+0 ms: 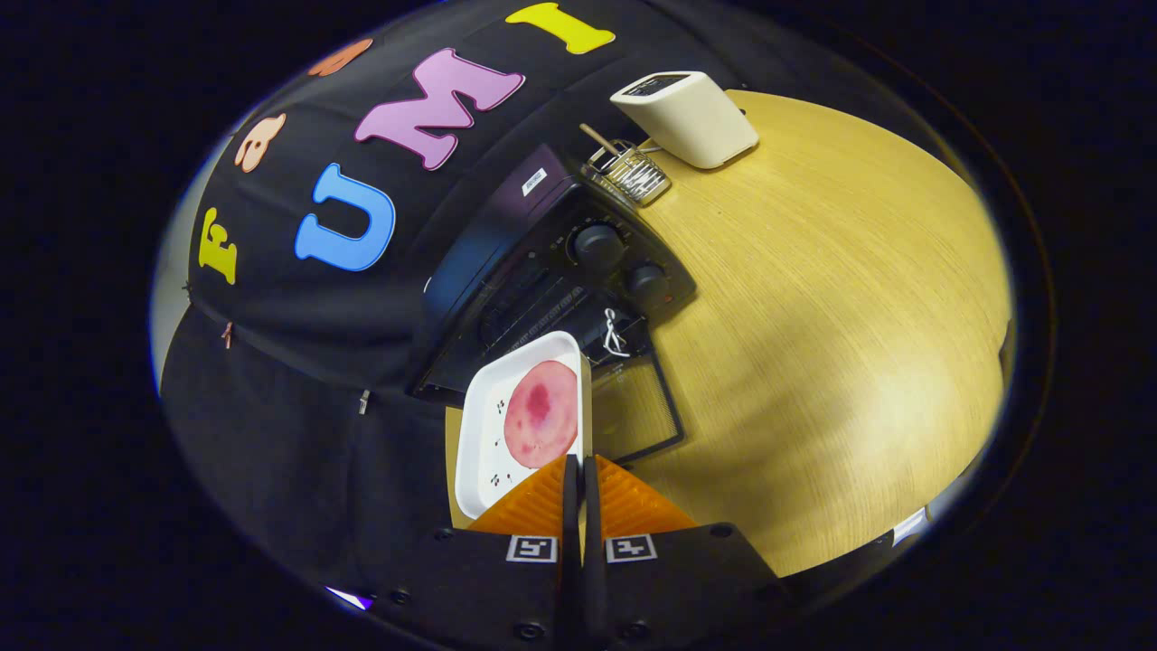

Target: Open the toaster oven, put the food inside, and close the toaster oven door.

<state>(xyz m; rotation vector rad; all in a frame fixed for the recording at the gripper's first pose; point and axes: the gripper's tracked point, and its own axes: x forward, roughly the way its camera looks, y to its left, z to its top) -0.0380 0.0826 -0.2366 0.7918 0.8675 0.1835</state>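
My gripper (578, 465) is shut on the rim of a white tray (488, 452); both fingers pinch its near edge. On the tray lies a round pink slice of food (540, 414). Just beyond the tray stands the black toaster oven (506, 235) with two round knobs (598, 242) on its front panel. Its glass door (646, 407) hangs open and lies flat toward me over the wooden table, beside the tray. The tray's far end reaches the oven's dark opening (515, 312). Whether the tray rests on anything I cannot tell.
The wooden table (813, 316) spreads out past the oven. A white pop-up toaster (691, 117) stands at its far side, with a small wire basket (628, 174) holding a wooden stick next to it. Black cloth wall (298, 389) closes off the oven's other side.
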